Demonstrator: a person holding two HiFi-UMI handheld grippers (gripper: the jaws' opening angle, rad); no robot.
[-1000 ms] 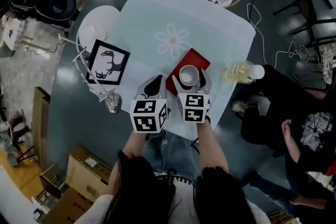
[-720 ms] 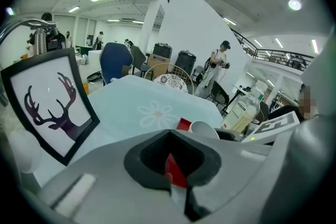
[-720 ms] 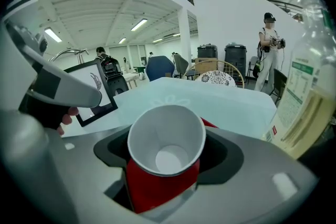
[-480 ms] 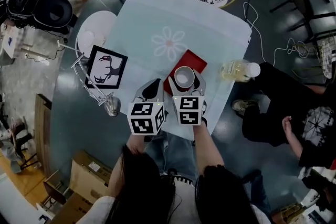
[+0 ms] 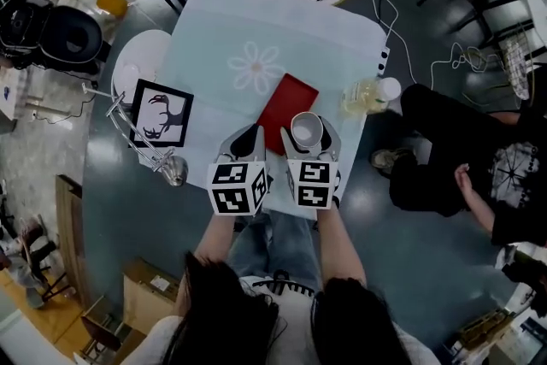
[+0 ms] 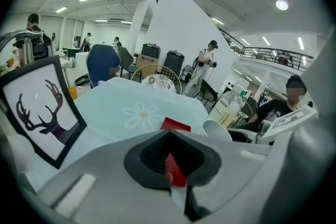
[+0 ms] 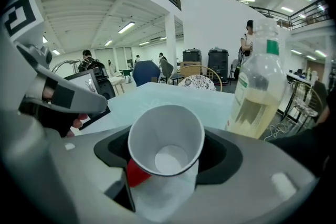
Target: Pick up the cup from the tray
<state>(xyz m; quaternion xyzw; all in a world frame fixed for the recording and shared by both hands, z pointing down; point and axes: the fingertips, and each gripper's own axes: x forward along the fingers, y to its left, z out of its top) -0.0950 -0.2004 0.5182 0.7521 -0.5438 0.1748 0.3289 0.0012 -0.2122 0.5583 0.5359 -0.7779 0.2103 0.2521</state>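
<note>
A white paper cup (image 5: 306, 130) sits between the jaws of my right gripper (image 5: 308, 134), which is shut on it. In the right gripper view the cup (image 7: 173, 123) tilts toward the camera, its mouth open and empty, with a bit of red showing below it. The flat red tray (image 5: 288, 101) lies on the pale blue table (image 5: 256, 21), just beyond and left of the cup. My left gripper (image 5: 249, 141) hovers beside the tray's near left corner, jaws shut and empty. In the left gripper view the tray (image 6: 175, 124) and the cup (image 6: 216, 130) show past the left gripper (image 6: 169, 131).
A plastic bottle of yellowish liquid (image 5: 366, 96) stands at the table's right edge, close to the cup. A framed deer picture (image 5: 160, 113) and a desk lamp (image 5: 171, 171) sit at the left. A seated person (image 5: 479, 175) is to the right, and chairs stand beyond the table.
The cup, held by my right gripper, has come off the middle of the tray toward its near right corner. The left gripper stays alongside.
</note>
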